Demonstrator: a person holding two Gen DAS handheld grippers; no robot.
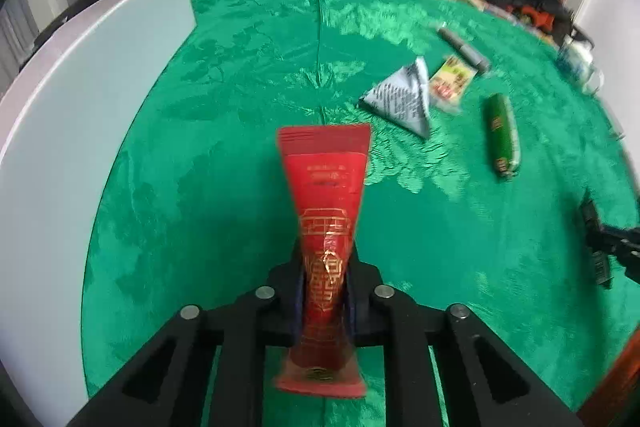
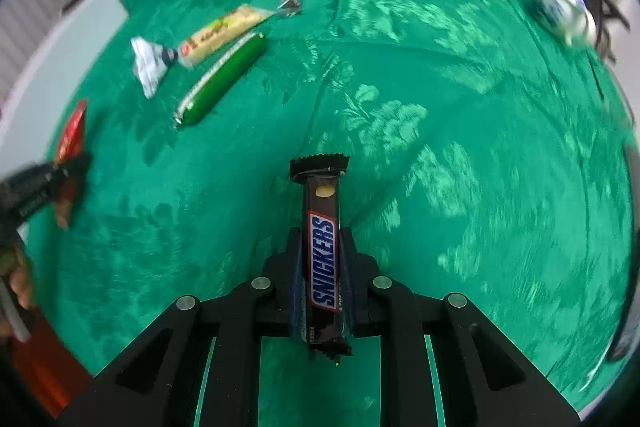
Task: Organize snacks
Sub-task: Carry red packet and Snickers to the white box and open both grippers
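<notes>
Gripping a red snack pouch (image 1: 325, 227) mid-length, our left claw (image 1: 325, 267) pinches soft, crushable film; our right claw (image 2: 323, 259) clamps a stiffer Snickers bar (image 2: 322, 259). Light, slippery wrappers lie at 1 o'clock on the green-clothed desk (image 1: 240, 107).

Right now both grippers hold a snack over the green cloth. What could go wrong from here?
1. The left gripper pinches the red packet near its lower end, so the long upper part may swing or slip out.
2. The right gripper clamps the chocolate bar by its narrow sides; it might twist loose during a quick move.
3. The green sausage, white wrapper and biscuit pack lie close together, so setting something beside them could knock them.
</notes>
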